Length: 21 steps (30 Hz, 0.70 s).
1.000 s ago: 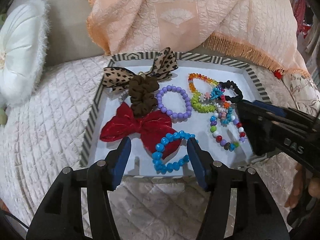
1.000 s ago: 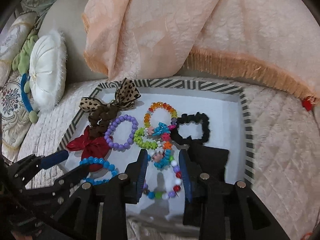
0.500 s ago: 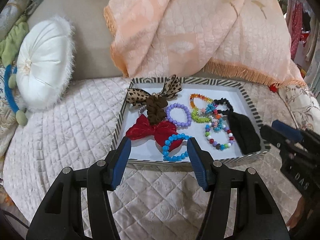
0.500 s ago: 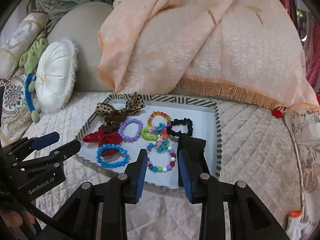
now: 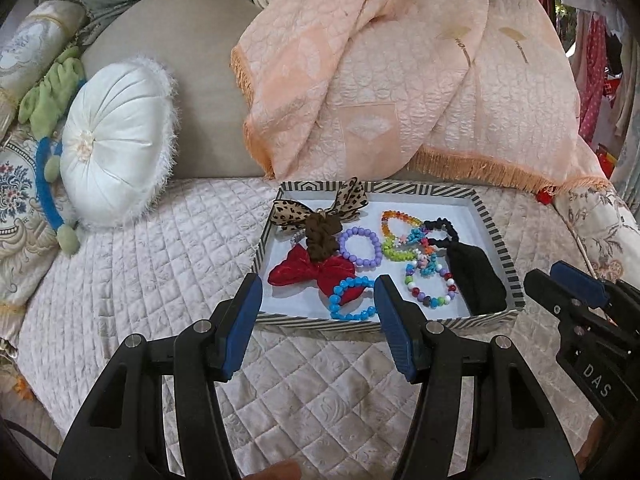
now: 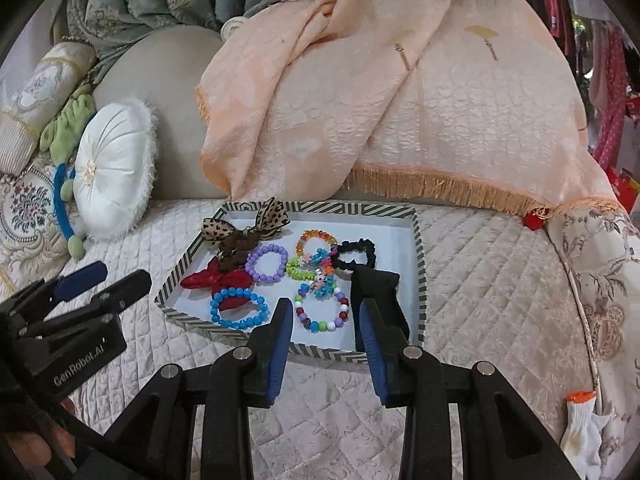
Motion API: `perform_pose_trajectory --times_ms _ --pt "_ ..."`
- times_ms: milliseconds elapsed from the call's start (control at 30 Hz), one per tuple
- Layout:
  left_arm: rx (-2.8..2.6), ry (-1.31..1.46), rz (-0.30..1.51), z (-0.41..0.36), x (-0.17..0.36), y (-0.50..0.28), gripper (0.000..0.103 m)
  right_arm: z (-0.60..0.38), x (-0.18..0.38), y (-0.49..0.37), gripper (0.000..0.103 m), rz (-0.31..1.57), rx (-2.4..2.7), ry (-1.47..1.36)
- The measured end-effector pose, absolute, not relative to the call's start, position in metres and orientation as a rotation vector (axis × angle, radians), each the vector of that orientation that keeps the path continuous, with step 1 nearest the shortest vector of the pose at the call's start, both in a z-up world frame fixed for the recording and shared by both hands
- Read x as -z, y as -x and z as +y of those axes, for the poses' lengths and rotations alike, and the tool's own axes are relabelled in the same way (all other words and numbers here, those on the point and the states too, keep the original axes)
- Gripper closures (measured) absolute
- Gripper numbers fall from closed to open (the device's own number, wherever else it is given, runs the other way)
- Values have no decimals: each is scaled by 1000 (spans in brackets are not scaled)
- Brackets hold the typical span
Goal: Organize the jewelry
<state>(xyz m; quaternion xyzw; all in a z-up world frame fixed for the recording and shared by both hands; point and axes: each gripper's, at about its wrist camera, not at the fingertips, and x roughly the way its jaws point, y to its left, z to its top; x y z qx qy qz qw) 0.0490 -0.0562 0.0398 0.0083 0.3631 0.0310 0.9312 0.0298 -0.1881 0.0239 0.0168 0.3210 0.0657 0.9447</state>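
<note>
A tray with a striped rim point(image 5: 360, 324) point(image 6: 421, 280) lies on the quilted cover. In it are a leopard bow point(image 5: 288, 213), a brown scrunchie point(image 5: 322, 238), a red bow point(image 5: 298, 272), purple point(image 5: 360, 248), blue point(image 5: 352, 299) and multicolour point(image 6: 322, 314) bead bracelets, a black scrunchie point(image 6: 356, 254) and a folded black cloth point(image 5: 476, 280). My left gripper point(image 5: 319, 284) hovers open and empty before the tray's front edge. My right gripper point(image 6: 326, 306) hangs off the tray's front right corner, jaws apart, nothing between them.
A round white cushion point(image 5: 116, 152) leans at the back left beside a green plush and blue band point(image 5: 44, 184). A fringed peach blanket point(image 5: 400, 80) hangs behind the tray. A white glove point(image 6: 580, 428) lies at the right. Quilted cover point(image 5: 160, 272) spreads all around.
Both grippers have drawn back and risen away from the tray, which now looks smaller and farther. The black cloth in the tray's right side has come into view.
</note>
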Motion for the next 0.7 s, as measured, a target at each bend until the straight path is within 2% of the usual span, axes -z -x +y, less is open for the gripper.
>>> perform_pose_trajectory --times_ms 700 --pt "-72 -3 686 -53 -62 -34 45 -180 -49 -13 61 600 -120 -10"
